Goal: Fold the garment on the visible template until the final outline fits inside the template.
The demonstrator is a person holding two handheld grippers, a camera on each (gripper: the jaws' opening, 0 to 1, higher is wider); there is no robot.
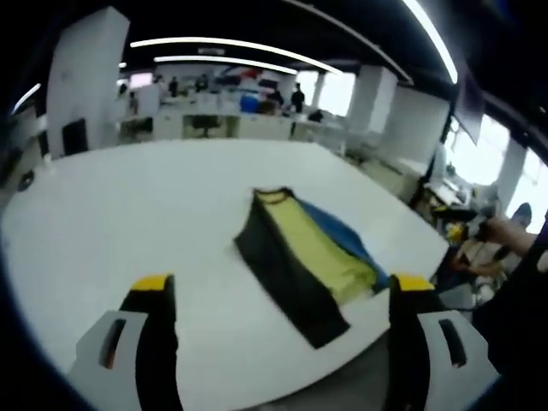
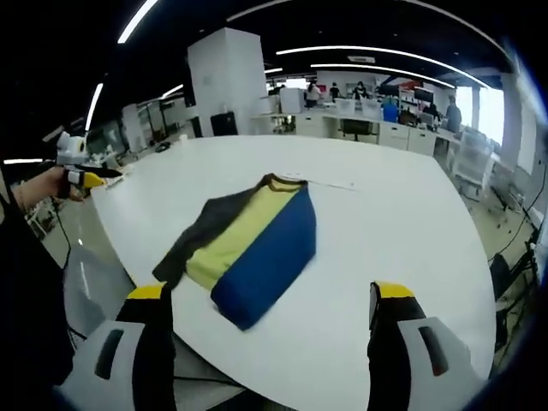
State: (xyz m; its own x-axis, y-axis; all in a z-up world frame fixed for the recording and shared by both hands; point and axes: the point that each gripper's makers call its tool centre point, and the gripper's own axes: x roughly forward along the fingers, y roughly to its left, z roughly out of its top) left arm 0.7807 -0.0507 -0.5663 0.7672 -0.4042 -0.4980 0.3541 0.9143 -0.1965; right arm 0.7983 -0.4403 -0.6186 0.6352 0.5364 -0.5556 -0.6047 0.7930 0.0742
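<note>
Claws first: our left claw (image 1: 278, 295) and right claw (image 2: 267, 304) both hang spread wide, holding nothing, above the near edge of the white desk (image 1: 128, 205). Beyond them lies the garment (image 2: 248, 240), folded lengthwise, its end close to that edge. We judge a careless tug could drag it off. We cannot make out any template.

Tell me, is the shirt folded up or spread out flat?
Folded. The garment lies as a narrow bundle on the white table, sides turned in.
</note>
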